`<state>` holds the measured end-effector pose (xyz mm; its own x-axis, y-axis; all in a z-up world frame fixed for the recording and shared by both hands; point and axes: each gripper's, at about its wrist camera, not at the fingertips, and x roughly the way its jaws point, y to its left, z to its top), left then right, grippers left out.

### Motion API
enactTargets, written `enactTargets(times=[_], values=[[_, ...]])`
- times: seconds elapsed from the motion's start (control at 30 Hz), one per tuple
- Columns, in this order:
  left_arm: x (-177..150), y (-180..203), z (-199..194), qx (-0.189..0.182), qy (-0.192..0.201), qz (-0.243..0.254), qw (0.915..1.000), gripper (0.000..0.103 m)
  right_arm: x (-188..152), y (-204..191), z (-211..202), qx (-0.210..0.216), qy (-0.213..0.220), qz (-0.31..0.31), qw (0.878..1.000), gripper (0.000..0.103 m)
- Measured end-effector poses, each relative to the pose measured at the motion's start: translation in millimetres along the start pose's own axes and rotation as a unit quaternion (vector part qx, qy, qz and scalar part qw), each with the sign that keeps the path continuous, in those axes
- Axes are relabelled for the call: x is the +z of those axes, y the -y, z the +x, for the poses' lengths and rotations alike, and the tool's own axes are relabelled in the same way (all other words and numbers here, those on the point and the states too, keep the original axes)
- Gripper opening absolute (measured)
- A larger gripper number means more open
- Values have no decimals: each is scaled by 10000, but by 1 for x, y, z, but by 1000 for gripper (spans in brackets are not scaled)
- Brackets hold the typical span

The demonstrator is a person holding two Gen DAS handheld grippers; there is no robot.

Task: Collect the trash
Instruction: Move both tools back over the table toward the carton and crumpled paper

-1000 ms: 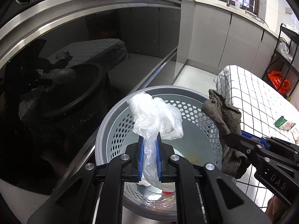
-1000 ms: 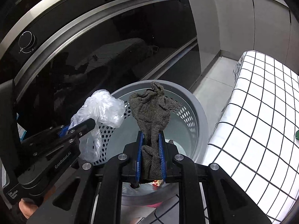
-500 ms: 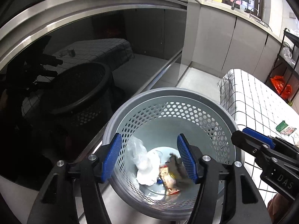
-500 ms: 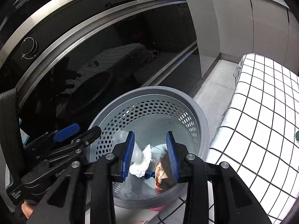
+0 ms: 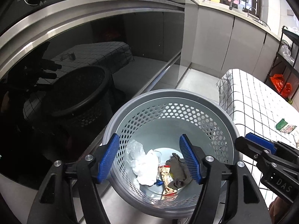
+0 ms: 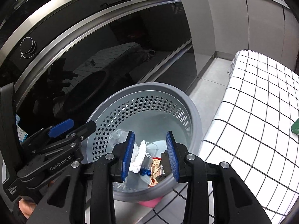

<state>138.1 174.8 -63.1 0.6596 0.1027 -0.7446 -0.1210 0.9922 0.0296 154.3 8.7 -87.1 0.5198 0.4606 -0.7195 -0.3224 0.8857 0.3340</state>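
Grey perforated waste basket [image 5: 214,115] stands on the floor against the dark glass front of a built-in oven [image 5: 93,65], just beside a table under a white checked cloth [image 5: 261,100].

Contents of the basket, all lying at the bottom: a clear plastic bag [image 5: 133,150] against the left wall; crumpled white tissue [image 5: 146,167] touching it; a dark grey rag [image 5: 178,174] to the right; a printed snack wrapper [image 5: 165,177] between tissue and rag; a small blue item [image 5: 158,183], too small to identify. The right wrist view shows the same heap, partly hidden by the fingers.

Left gripper [image 5: 149,160] hangs above the basket mouth, jaws spread wide and just opened further, nothing between them; the bag lies free below. Right gripper [image 6: 150,155] is likewise over the basket, jaws parted more narrowly and empty, having opened within the last second; the rag rests in the basket, clear of the pads.

On the cloth, well apart from the basket, lies a green and white packet [image 5: 285,127]. Something pink [image 6: 149,203] shows under the basket's near edge; I cannot tell what it is.
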Motion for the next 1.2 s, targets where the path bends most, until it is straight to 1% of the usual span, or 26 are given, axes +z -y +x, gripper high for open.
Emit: enactTargets(times=[0.17,0.23,0.37,0.4,0.43,0.47,0.57,0.73,0.87,0.97,1.07,1.2], values=[[-1,5,-7,41,116,56,9999,68,-10,9,-11,-104,52,146,9998,38],[-1,8,-10,18,146,78,9999,71,-15,15,-18,-132,90,231,9996,43],[-3,17,-19,-87,223,112,9997,74,-28,29,-38,-255,173,377,9988,44],[-3,20,-22,-123,248,124,9995,77,-31,32,-44,-293,199,395,9986,47],[-4,23,-25,-154,274,140,9994,79,-35,36,-52,-342,235,423,9982,50],[-5,25,-26,-178,292,158,9993,80,-40,41,-59,-380,268,444,9979,51],[-9,36,-32,-204,341,275,9988,80,-51,55,-79,-560,336,504,9966,51],[-18,57,-41,-424,291,396,9979,80,-74,86,-123,-970,531,660,9917,54],[-30,81,-49,-658,211,589,9959,81,-90,115,-158,-1347,680,821,9851,57],[-38,104,-58,-838,220,791,9931,82,-103,143,-184,-1646,762,1017,9781,59],[-44,131,-67,-987,240,1016,9896,82,-114,172,-203,-1908,776,1178,9714,59],[-46,172,-76,-1371,175,1225,9828,83,-121,208,-227,-2201,836,1376,9621,59]])
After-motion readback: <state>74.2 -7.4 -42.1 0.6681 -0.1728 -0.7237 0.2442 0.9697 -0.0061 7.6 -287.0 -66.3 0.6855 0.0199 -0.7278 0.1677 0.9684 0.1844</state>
